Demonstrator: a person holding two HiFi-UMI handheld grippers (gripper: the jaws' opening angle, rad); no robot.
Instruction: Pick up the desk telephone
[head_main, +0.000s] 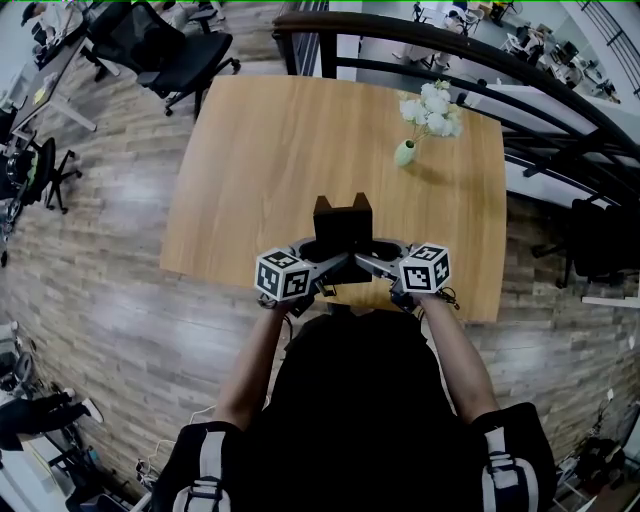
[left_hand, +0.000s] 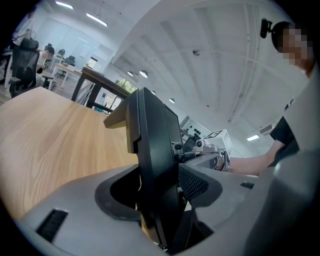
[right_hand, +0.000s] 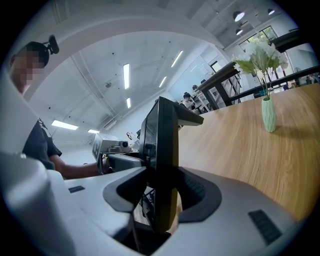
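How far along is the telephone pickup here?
Done: the left claw and right claw are each shut on an edge of the black desk telephone. In hand: a two-sided hold near the front edge of the wooden table. Left: a clear lift; whether it has left the tabletop can't be told.

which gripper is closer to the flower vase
Right. The right gripper holds the telephone on the side toward the vase. The left gripper holds its opposite side, farther from the vase.
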